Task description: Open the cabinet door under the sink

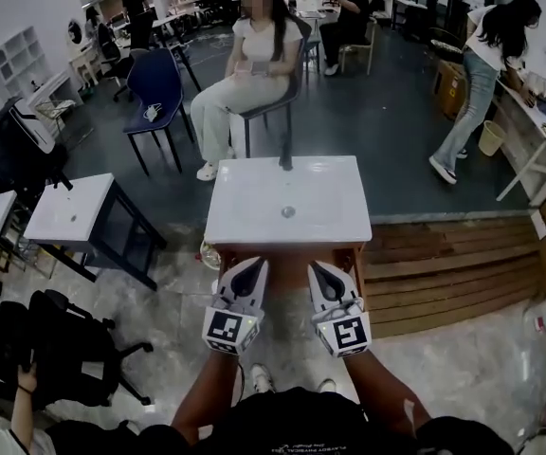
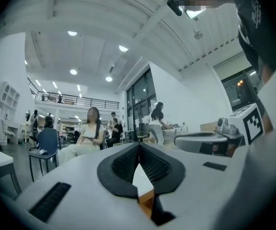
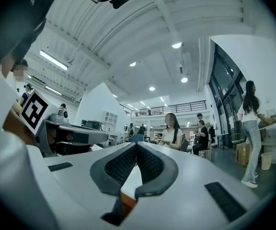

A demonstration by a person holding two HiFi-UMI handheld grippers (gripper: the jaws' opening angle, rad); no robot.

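The only printed marks are the black-and-white square markers (image 1: 227,328) on the gripper cubes. There is also a line of small white lettering on the person's black shirt (image 1: 287,434), too small to read.

Both tools are clenched. The left gripper (image 1: 256,266) (image 2: 139,148) has its dark ribbed jaws meeting tip to tip and grasping nothing. The right gripper (image 1: 317,267) (image 3: 136,147) is closed the same way and is also empty. Both hang just in front of the white rectangular sink top (image 1: 254,197), side by side and not touching it.

The brown wooden cabinet (image 1: 287,255) stands directly under the sink. Only the top strip of its front shows, so the door cannot be made out.

The shallow basin holds a round metal drain (image 1: 288,212). A beige bin (image 1: 491,138) stands well beyond the sink to the right, and its contents cannot be seen.
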